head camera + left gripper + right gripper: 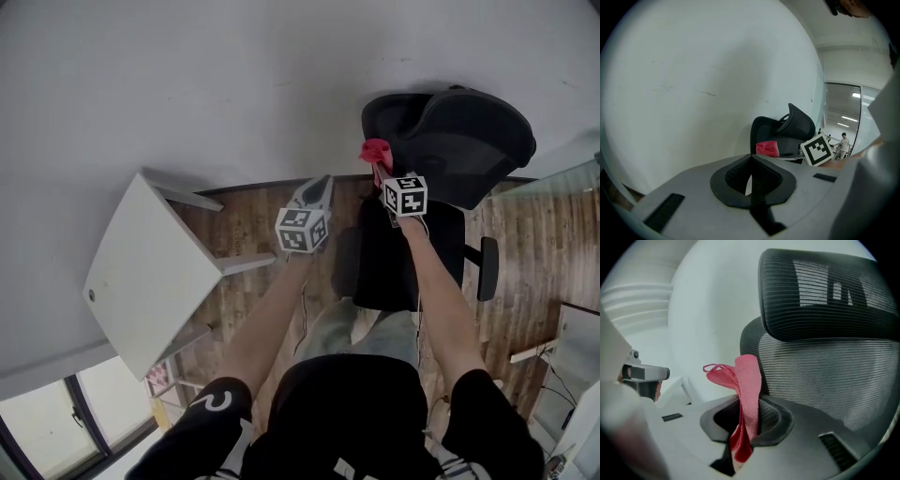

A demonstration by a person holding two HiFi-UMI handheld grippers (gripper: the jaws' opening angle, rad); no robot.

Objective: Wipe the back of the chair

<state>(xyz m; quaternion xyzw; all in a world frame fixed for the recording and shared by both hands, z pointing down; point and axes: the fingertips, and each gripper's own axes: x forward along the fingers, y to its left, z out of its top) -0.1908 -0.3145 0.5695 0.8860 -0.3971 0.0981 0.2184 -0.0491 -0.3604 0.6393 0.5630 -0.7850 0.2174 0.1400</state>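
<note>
The black chair (459, 141) stands at the upper right of the head view. Near its back the right gripper (382, 173) pinches a pink cloth (376, 150); the left gripper (317, 192), mid-frame, has its jaws pressed together, empty.

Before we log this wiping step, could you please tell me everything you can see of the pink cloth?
The pink cloth looks like soft woven fabric, folded into a narrow strip and clamped between the jaws of the right tool. It stands upright from the jaws, its top flopping leftward into a small loop and its lower end hanging below the grip. It sits just in front of the mesh chair back; contact cannot be told.
</note>
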